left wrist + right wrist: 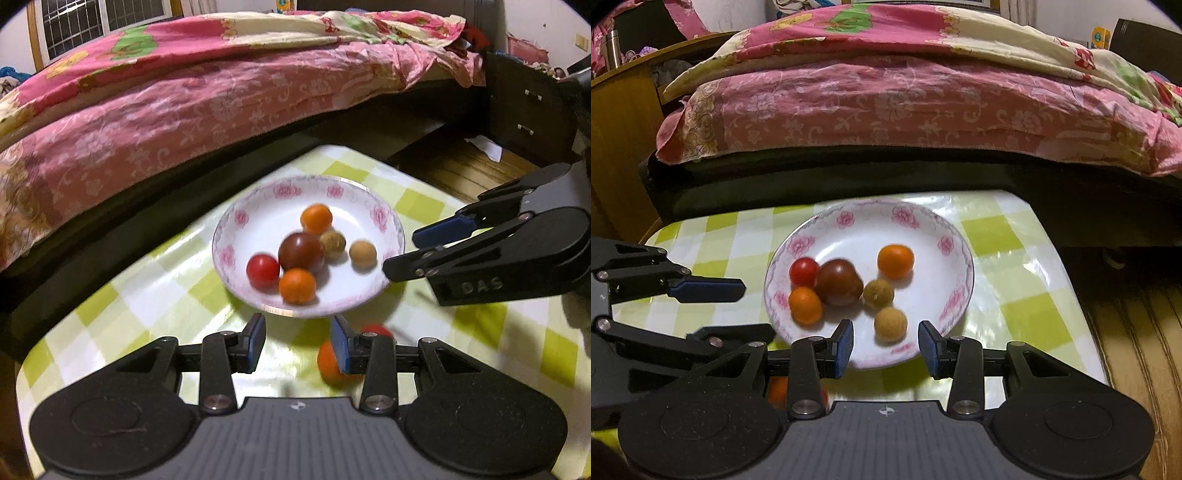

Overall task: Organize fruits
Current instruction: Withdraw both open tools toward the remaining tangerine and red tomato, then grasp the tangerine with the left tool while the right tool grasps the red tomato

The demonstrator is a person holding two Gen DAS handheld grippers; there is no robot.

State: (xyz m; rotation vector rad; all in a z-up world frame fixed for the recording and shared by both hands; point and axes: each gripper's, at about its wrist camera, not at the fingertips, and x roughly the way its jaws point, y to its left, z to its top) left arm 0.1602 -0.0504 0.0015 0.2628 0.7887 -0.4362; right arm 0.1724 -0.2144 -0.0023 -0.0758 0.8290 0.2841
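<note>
Left gripper [298,345]: your jaws stand spread and empty, hovering over the tabletop [122,306] just short of the plate's near rim.
Loose fruit: one orange fruit [330,363] and a red one [376,329] lie off the plate, on the tabletop just behind your right finger. Judged the next pick.
Plate [923,221]: near the tabletop's far edge, holding six fruits; the dark tomato [837,282] touches its neighbours.
Right gripper [885,345]: spread, pinching nothing, over the plate's near rim.
Technique: swing the left gripper over the orange fruit, straddle it squarely, close gently so it cannot roll.
</note>
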